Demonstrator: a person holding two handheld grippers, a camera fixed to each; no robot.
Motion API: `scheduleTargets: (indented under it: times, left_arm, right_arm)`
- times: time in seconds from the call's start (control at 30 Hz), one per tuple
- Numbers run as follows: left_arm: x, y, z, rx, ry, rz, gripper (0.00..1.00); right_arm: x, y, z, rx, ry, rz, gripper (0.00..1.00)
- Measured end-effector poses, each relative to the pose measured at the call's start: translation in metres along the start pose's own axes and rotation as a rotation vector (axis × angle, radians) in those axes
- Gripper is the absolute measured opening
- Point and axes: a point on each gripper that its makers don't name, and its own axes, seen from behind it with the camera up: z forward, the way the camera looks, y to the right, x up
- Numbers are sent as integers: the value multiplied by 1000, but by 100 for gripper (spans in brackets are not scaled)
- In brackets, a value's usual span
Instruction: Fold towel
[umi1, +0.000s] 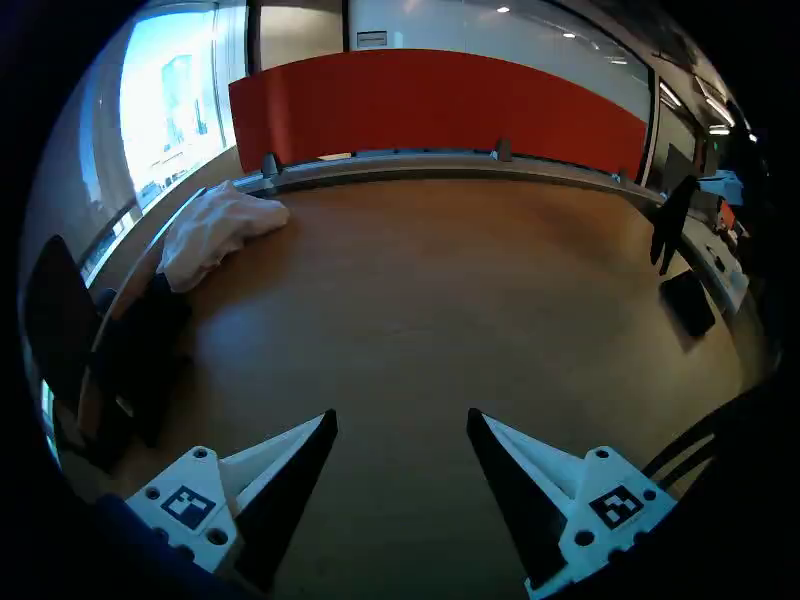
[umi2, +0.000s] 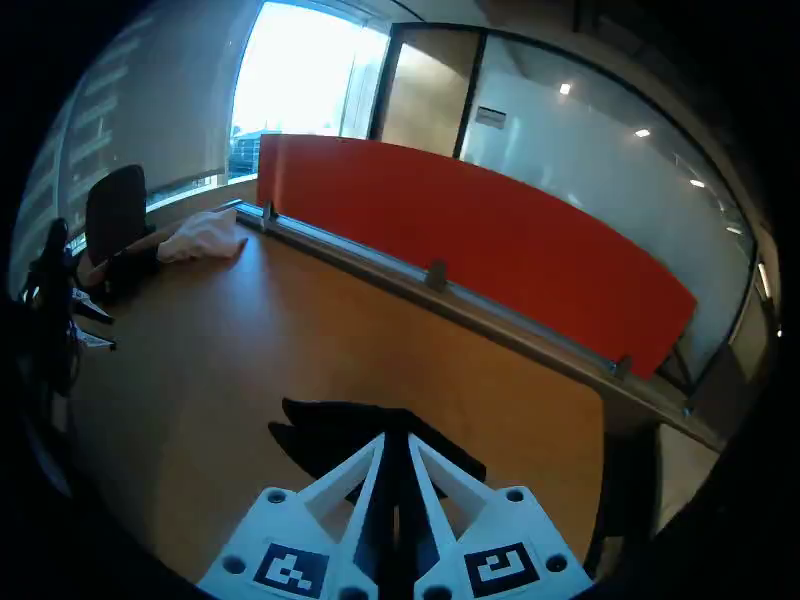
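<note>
Currently, my left tongs (umi1: 401, 413) are spread above the counter (umi1: 430, 300). My right tongs (umi2: 397, 438) are pressed together over a dark cloth (umi2: 320, 425), grip unconfirmed. The white towel (umi1: 215, 230) lies crumpled at the far corner, untouched. Next I must fetch it.

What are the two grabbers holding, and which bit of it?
The left gripper is open and holds nothing. The right gripper looks shut on a dark cloth, pinched at its fingertips; which part of the cloth cannot be told.
</note>
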Motion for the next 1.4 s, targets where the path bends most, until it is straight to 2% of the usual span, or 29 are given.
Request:
scheduleTargets:
  times: [0.3,0.67,1.07,1.4]
  left_arm:
    - [3,2,1,7,-3,4,97]
    - [5,5,2,14,-9,8,97]
    - [9,9,5,12,-14,12,97]
    - [10,13,5,5,-15,20,96]
  right_arm:
    - [-18,37,5,-33,-37,10,8]
    - [-43,70,11,-62,-87,32,8]
    - [-60,81,11,-72,-113,54,7]
    - [-87,86,-6,-92,-144,91,7]
